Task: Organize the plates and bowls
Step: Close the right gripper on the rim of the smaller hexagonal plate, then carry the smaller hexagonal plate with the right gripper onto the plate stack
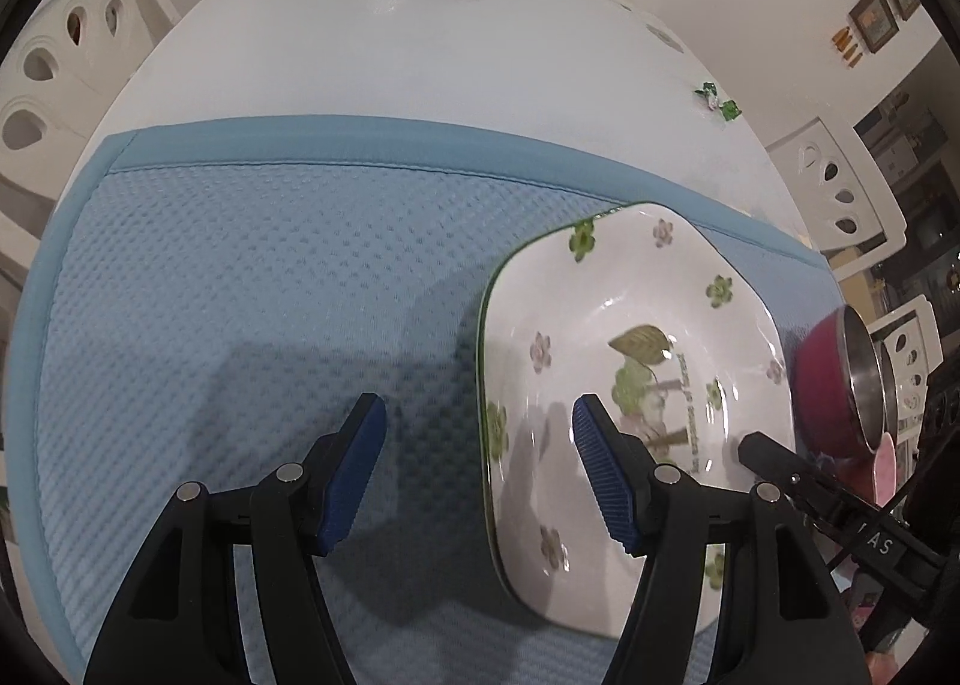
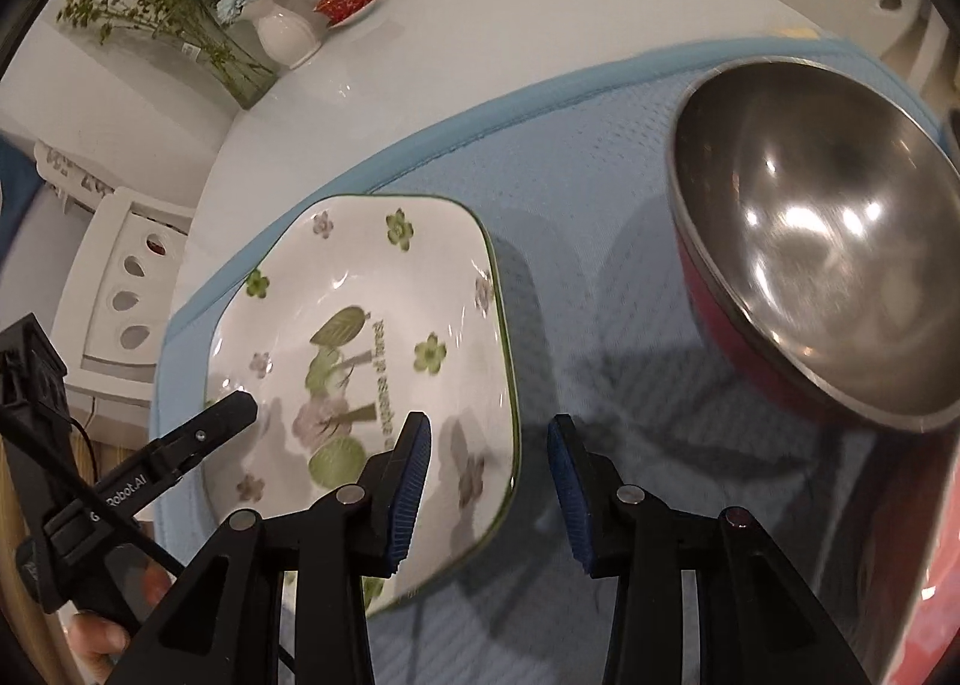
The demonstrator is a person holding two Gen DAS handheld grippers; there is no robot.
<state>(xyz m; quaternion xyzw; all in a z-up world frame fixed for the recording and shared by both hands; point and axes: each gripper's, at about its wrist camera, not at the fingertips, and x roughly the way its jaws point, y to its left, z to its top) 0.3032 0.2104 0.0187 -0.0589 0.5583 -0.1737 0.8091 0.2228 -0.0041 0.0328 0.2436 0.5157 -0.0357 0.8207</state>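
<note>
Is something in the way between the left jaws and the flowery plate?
Nothing visible. The left gripper hangs with open jaws straddling the near-left edge of the flowery plate, which lies on the blue mat. Only bare mat and the plate's rim show between the jaws.

white table [image 1: 420, 42], white chairs [image 1: 60, 60]

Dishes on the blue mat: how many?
2. A floral plate lies on the mat's left part; a steel bowl sits tilted at its right. Others may be out of view.
</note>
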